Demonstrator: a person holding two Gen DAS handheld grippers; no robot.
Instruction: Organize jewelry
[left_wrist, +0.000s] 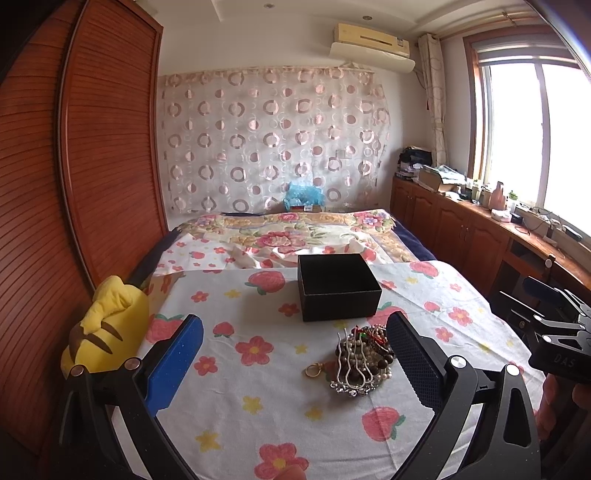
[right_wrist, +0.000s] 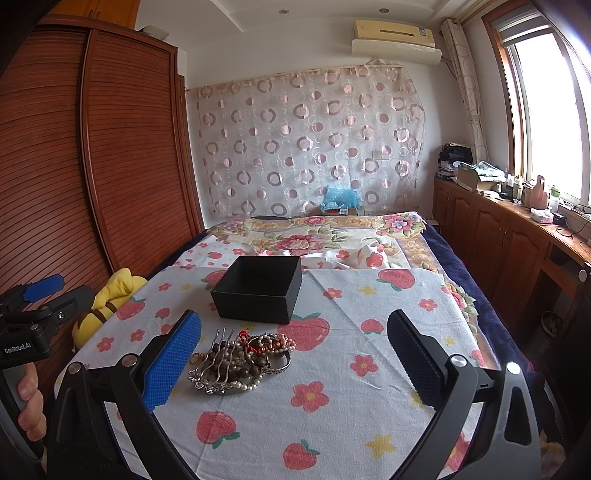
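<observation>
One black box (left_wrist: 339, 286) stands open on the flower-and-strawberry cloth (left_wrist: 236, 373), straight ahead of the left gripper (left_wrist: 295, 363) and beyond its fingertips; from the right wrist view the same box (right_wrist: 258, 291) sits ahead and toward the blue-padded finger. What can be seen of its interior is dark and bare, though the near wall hides part of the floor.

Between box and grippers lies the jewelry pile (left_wrist: 364, 360), a tangle of brown bead strings, pearls and a red cord. It rests on the cloth just short of the box, apart from it. For the left gripper the pile sits close against the inside of the black-padded finger; for the right gripper (right_wrist: 295, 363) the pile (right_wrist: 242, 360) lies just inside the blue-padded finger.

On top of the heap is a silver hair comb (left_wrist: 351, 363), its ornate head toward the grippers and its wavy prongs running away toward the box, so its long axis follows the line of the fingers. A small gold ring (left_wrist: 313, 370) lies just beside the pile, on its side toward the blue pad.

Both grippers have their fingers spread wide and grip nothing. A yellow plush toy (left_wrist: 105, 328) lies outside the left gripper's blue finger.
</observation>
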